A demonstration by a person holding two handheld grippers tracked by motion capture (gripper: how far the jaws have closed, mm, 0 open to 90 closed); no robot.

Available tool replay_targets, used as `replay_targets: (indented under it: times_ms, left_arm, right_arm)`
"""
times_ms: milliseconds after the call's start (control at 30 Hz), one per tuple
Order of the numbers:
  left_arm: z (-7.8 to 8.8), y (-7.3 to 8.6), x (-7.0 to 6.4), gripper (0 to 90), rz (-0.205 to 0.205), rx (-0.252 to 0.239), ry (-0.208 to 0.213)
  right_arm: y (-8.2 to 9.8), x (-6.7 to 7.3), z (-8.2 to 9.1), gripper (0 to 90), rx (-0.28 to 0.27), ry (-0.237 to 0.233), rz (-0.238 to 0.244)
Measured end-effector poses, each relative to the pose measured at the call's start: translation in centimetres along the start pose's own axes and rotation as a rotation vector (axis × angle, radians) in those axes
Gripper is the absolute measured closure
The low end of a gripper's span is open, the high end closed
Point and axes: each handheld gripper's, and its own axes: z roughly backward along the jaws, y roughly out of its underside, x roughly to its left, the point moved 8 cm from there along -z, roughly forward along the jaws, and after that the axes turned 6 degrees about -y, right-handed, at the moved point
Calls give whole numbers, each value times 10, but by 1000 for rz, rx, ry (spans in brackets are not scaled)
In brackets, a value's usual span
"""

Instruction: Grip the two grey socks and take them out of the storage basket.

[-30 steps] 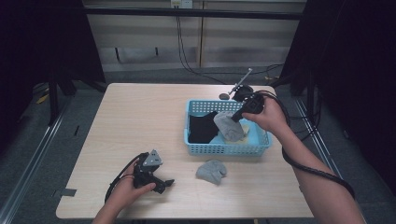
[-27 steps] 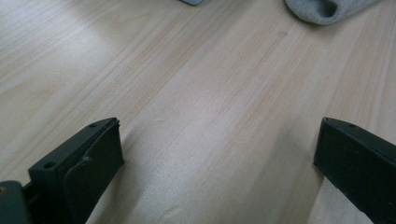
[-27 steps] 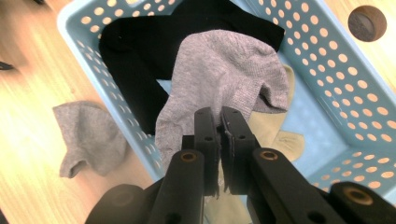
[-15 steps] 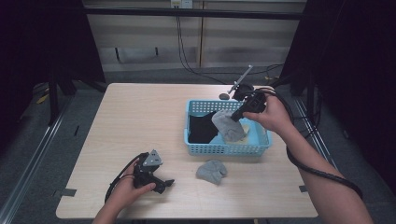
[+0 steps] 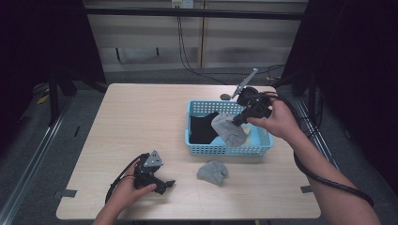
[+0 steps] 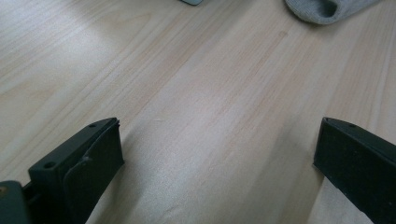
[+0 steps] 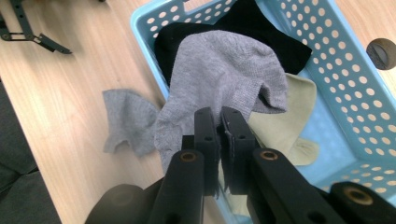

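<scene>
While the right gripper (image 7: 220, 122) hangs above the blue perforated basket (image 5: 263, 150), its jaws are clamped on a grey sock (image 7: 224, 74), which droops over the basket's contents.

Item: grey sock, held. Pinched at one edge between the two black jaws; in the high view it sits over the basket's middle (image 5: 228, 130).

Item: blue perforated basket. Stands on the right half of the wooden table (image 5: 141, 122). Holds a black garment (image 7: 275, 42) at one end and a pale cream sock (image 7: 285, 126) beneath the held one.

Item: second grey sock (image 5: 212, 172). Lies crumpled on the table just in front of the basket, apart from it; in the left gripper view its open cuff shows at the top edge (image 6: 327, 9).

Item: left gripper (image 5: 165, 183). Rests low at the table's near left, held in the person's left hand (image 5: 126, 192). Jaws spread wide apart, with bare tabletop between them.

Item: small dark round object (image 7: 381, 53). Lies on the table just outside the basket; kind cannot be told.
</scene>
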Motion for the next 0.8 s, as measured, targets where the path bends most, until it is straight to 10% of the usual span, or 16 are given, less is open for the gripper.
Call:
replay_targets:
  times_ms: [800]
  left_arm:
    - [0,1,0,5,-9,7,1]
  right_arm:
    - [1,57,-3,860,42,-34,166]
